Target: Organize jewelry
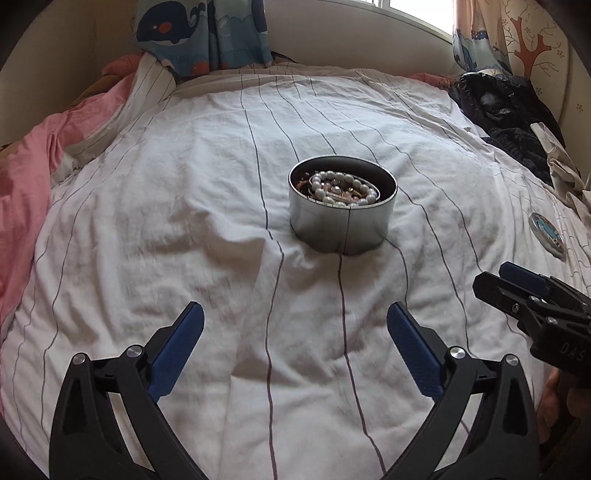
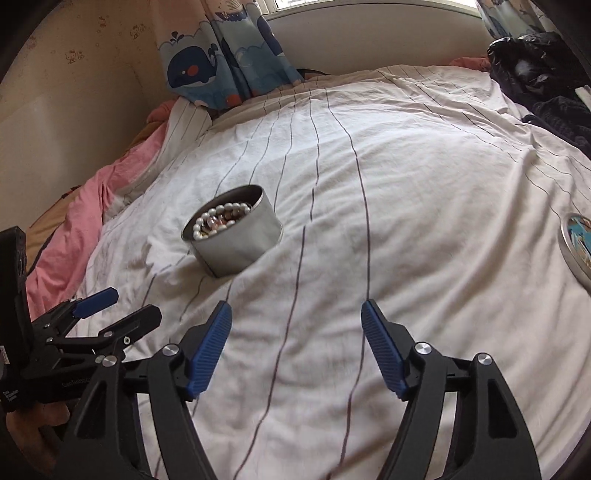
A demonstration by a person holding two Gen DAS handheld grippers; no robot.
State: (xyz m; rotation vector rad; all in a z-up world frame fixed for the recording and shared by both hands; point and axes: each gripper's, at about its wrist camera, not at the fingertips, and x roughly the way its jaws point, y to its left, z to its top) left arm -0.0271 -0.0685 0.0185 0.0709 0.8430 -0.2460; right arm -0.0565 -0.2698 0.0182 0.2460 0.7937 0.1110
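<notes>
A round silver tin [image 1: 341,225] stands open on the striped white duvet [image 1: 184,221]. Inside it lie a white pearl bracelet [image 1: 343,188] and some brownish bead jewelry. The tin also shows in the right wrist view [image 2: 236,245], with the pearl bracelet [image 2: 218,218] in it. Its lid [image 1: 547,232], with a blue picture, lies flat on the duvet to the right [image 2: 576,247]. My left gripper [image 1: 295,325] is open and empty, nearer than the tin. My right gripper [image 2: 297,321] is open and empty, to the right of the tin.
A pink blanket [image 1: 33,173] is bunched along the left side. Dark clothes [image 1: 506,107] are piled at the far right. Whale-print curtains [image 1: 203,33] hang at the far edge of the bed, under a window.
</notes>
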